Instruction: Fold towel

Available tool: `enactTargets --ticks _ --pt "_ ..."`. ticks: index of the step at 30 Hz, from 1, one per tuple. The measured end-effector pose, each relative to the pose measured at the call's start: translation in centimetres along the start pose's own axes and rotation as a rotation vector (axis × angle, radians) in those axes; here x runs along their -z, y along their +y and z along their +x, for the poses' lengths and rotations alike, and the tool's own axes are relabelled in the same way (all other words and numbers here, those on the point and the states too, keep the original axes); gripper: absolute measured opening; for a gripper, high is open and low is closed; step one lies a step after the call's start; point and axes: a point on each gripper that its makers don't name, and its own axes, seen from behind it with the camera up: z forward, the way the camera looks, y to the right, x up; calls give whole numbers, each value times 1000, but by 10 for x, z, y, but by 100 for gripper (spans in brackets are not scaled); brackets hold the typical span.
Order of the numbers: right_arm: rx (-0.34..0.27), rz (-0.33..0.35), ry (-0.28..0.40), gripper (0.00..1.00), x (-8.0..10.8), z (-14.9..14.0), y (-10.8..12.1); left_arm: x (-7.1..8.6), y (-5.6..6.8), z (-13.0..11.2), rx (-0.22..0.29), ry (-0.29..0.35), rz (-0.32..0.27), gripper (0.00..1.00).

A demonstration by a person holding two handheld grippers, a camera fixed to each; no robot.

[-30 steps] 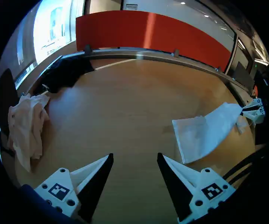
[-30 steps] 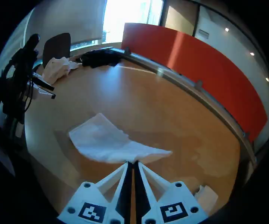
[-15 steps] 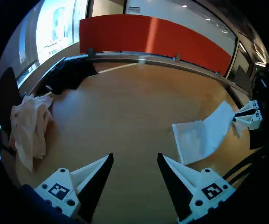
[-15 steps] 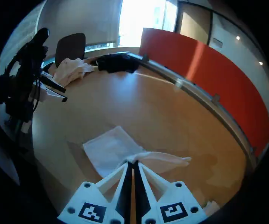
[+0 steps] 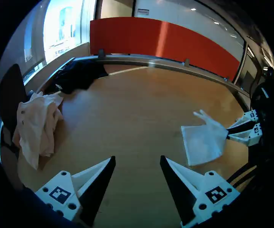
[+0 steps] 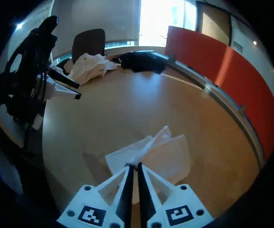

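Folding is midway: the right gripper (image 6: 133,166), its fingers closed on a towel (image 6: 163,155) edge, holds it raised over the counter (image 6: 110,106). The left gripper (image 5: 137,159) hovers open, well apart from the towel. Next, I judge, the edge should be laid squarely across and released.

Left gripper (image 5: 137,157) spread wide; right gripper (image 6: 134,166) pinched nearly closed
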Motion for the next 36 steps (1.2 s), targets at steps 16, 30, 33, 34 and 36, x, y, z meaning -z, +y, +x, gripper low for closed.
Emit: enactTargets --ticks 16,30,33,34,36 --pt "-70 -17 -36 70 5 -30 7 1 0 -3 5 -1 3 86" --pt "-122 -18 -122 70 -4 -89 -1 1 2 -4 4 -2 6 86" --pt "-125 -15 -145 70 -6 -102 -2 2 3 -5 3 -3 5 86" --pt "-127 -16 -152 70 -7 -106 -2 2 3 -5 3 -3 5 86" --pt "-129 -17 -165 70 -8 -113 -2 2 4 -5 2 -3 4 86"
